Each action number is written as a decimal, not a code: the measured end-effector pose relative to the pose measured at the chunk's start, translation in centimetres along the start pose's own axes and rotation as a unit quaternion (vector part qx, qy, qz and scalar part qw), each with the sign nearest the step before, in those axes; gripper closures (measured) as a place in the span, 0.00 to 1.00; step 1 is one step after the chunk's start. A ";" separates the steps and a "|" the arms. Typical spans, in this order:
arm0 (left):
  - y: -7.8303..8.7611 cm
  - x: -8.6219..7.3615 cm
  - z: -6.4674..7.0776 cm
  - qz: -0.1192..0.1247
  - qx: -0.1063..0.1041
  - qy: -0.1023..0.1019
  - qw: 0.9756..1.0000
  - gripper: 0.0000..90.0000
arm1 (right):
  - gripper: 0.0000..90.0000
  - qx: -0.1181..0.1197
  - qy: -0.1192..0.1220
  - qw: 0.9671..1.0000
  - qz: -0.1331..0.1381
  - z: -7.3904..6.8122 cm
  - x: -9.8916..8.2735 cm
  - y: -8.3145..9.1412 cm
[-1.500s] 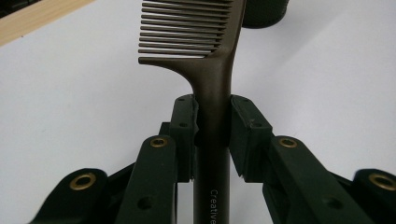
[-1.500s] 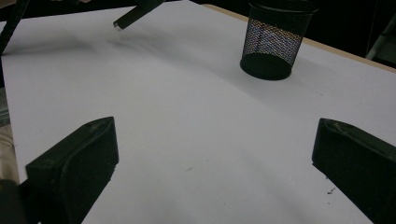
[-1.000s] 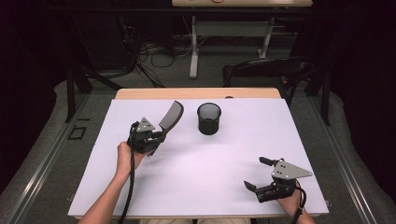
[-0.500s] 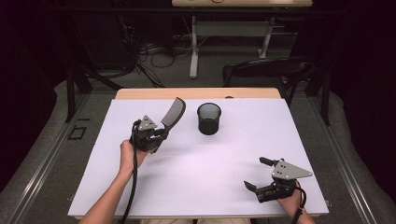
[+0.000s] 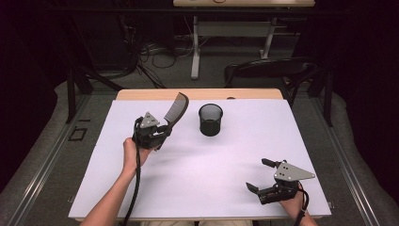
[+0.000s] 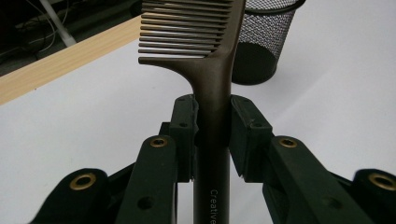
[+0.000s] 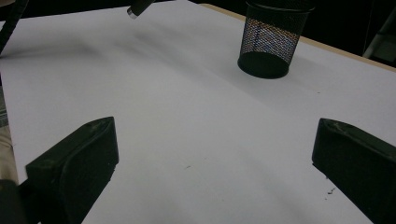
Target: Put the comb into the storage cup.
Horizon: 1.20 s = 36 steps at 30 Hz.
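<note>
My left gripper [image 5: 157,133] is raised over the left half of the white table and is shut on the handle of a dark brown comb [image 5: 175,109]. The comb's toothed end points up and toward a black mesh cup [image 5: 210,119], which stands upright just to its right. In the left gripper view the pads [image 6: 184,123] clamp the comb's handle [image 6: 212,93], with the mesh cup [image 6: 264,39] behind it. My right gripper [image 5: 260,175] rests low at the front right, jaws wide apart with nothing between them. From the right gripper view, the mesh cup [image 7: 273,39] is far ahead.
The white table top [image 5: 235,155] spreads between the two grippers. A wooden strip [image 5: 141,94] edges its far side. Beyond it stand a dark chair [image 5: 273,70] and a desk frame with cables on the floor.
My left gripper has carried the comb slightly up and to the right, closer to the mesh cup. The right gripper has stayed where it was.
</note>
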State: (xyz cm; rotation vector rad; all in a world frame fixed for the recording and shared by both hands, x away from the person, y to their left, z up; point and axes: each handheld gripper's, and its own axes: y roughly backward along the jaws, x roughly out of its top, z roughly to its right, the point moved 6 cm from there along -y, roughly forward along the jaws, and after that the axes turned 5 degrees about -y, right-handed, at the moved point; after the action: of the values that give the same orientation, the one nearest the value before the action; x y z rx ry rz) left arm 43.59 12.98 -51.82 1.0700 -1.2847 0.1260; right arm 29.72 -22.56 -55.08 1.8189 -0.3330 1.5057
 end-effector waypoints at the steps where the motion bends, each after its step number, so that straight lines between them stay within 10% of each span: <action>1: 0.0 0.1 0.0 0.001 0.000 -0.001 1.000 0.80 | 0.00 0.000 0.000 1.000 0.000 0.0 0.0 0.0; 36: -0.7 3.8 -0.4 0.034 -0.005 0.009 0.999 0.80 | 0.00 0.000 -0.003 1.000 -0.001 0.0 0.0 0.0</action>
State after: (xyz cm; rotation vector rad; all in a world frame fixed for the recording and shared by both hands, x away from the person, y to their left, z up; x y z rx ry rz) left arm 45.62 11.09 -49.10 1.0141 -1.3043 0.1799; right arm 29.74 -22.56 -55.11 1.8230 -0.3335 1.4999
